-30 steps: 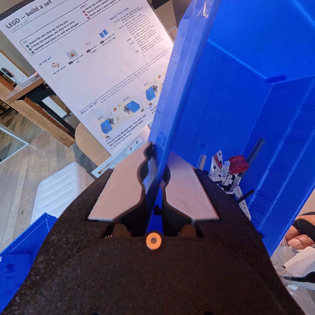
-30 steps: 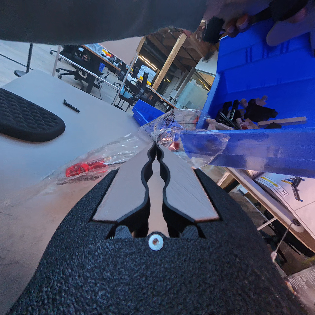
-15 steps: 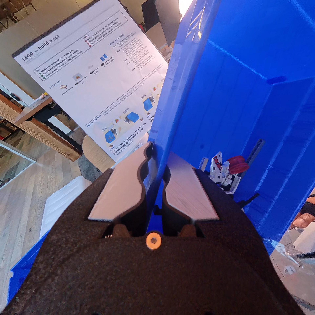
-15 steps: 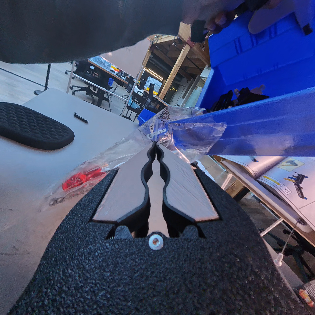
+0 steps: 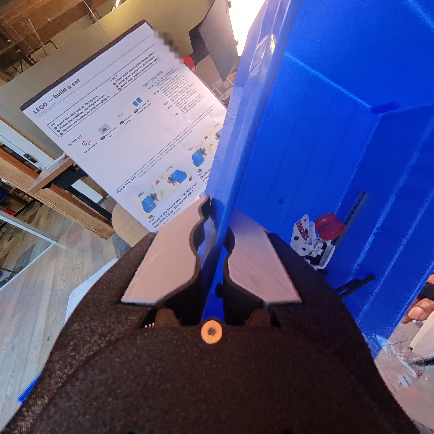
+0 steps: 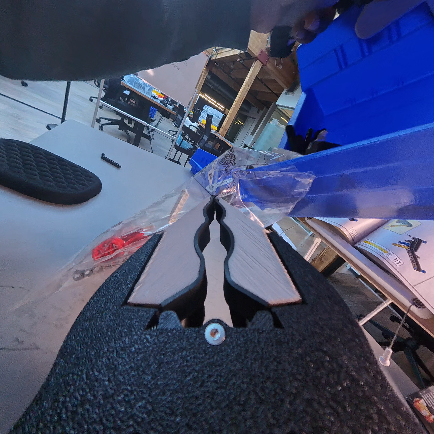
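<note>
my left claw [image 5: 215,211] is clamped on the wall of the tilted blue bin [image 5: 305,141], loose toy pieces [image 5: 314,237] piled in its low corner. my right claw [image 6: 214,204] pinches the clear plastic bag [image 6: 234,178] at the bin's rim.

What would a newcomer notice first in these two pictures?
The big blue bin fills the right of the left wrist view, its wall clamped in the left gripper, with small toy parts inside. In the right wrist view, the right gripper pinches a clear plastic bag with red pieces over the table.
</note>
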`<act>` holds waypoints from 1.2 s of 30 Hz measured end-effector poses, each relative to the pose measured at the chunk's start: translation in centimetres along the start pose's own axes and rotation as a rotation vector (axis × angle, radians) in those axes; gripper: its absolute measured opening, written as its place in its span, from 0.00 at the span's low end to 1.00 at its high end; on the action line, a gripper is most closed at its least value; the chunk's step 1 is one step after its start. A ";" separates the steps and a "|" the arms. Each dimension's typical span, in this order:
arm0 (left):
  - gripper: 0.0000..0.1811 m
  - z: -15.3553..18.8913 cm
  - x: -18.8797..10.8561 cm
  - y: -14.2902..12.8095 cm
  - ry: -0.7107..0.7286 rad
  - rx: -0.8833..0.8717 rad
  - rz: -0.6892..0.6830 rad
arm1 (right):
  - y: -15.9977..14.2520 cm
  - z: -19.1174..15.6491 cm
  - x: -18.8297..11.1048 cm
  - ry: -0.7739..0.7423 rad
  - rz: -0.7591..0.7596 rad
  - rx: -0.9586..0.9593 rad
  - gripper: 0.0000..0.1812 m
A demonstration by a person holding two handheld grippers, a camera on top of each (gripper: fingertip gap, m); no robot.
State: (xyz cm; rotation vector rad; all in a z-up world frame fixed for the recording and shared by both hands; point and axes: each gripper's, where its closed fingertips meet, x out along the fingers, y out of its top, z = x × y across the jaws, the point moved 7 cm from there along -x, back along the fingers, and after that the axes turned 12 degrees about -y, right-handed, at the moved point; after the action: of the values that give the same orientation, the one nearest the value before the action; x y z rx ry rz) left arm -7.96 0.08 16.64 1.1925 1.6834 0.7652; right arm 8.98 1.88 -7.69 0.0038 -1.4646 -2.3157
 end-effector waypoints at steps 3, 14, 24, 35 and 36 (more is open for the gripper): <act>0.01 0.2 0.6 -0.1 -0.010 0.007 -0.026 | -0.1 -0.2 0.0 0.013 0.002 -0.002 0.00; 0.01 -0.4 4.2 -3.2 -0.067 -0.118 -0.089 | -1.1 -1.3 -0.4 0.055 -0.037 -0.005 0.00; 0.02 -0.8 5.5 -4.7 -0.095 -0.197 -0.096 | -1.6 -0.8 -1.3 0.066 -0.088 -0.004 0.00; 0.02 -1.8 7.2 -9.4 -0.140 -0.394 -0.176 | -2.5 -1.6 -3.8 0.171 -0.199 0.053 0.00; 0.02 -1.7 7.5 -9.9 -0.145 -0.408 -0.190 | -2.7 -1.7 -4.0 0.183 -0.220 0.055 0.00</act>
State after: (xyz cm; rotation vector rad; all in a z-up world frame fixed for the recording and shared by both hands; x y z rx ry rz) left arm -14.20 3.82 6.42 0.7733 1.4116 0.8330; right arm 12.16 2.73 -11.68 0.4010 -1.4981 -2.3690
